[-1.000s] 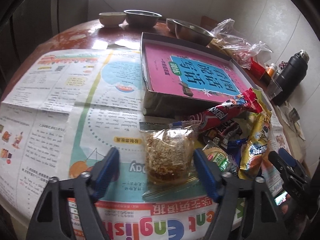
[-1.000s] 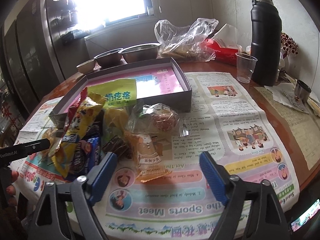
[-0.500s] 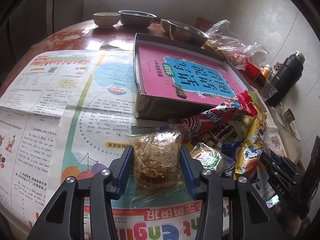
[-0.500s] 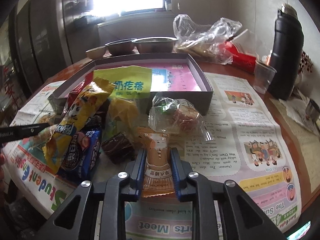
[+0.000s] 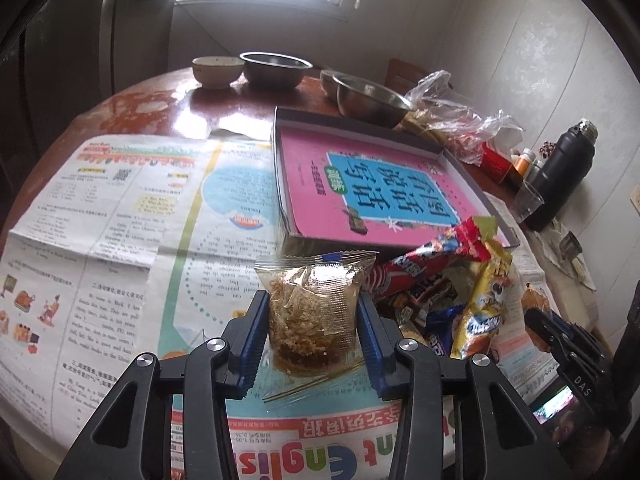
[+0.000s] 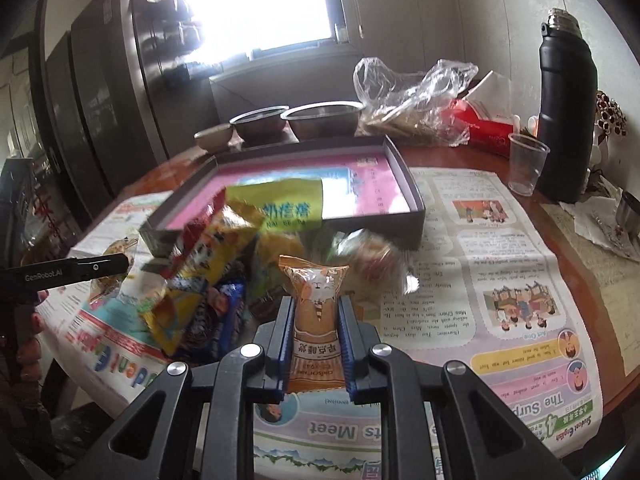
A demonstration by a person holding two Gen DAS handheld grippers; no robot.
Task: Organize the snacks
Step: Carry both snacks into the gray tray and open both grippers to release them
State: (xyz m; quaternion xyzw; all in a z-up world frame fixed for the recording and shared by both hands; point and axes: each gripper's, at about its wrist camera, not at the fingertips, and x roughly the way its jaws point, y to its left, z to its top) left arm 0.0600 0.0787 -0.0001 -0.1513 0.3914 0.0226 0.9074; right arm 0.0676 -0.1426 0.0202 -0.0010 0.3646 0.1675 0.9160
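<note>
My left gripper [image 5: 312, 320] is shut on a clear packet of shredded brown snack [image 5: 314, 308] and holds it raised above the newspaper. My right gripper [image 6: 316, 328] is shut on an orange sachet with a cat face [image 6: 318, 320], also lifted. A pile of snack packets [image 6: 208, 268] lies in front of a shallow grey box with a pink book inside [image 6: 304, 188]. The pile [image 5: 460, 300] and the box [image 5: 372, 188] also show in the left wrist view. The left gripper shows at the left of the right wrist view [image 6: 76, 272].
Newspapers [image 5: 120, 220] cover a round wooden table. Metal and ceramic bowls [image 6: 320, 120] stand at the back. A plastic bag [image 6: 416, 100], a red tissue box [image 6: 484, 128], a clear cup [image 6: 526, 162] and a black thermos [image 6: 566, 108] stand at the right.
Both grippers have closed from wide open onto their packets and lifted them off the table. The pile has shifted slightly.
</note>
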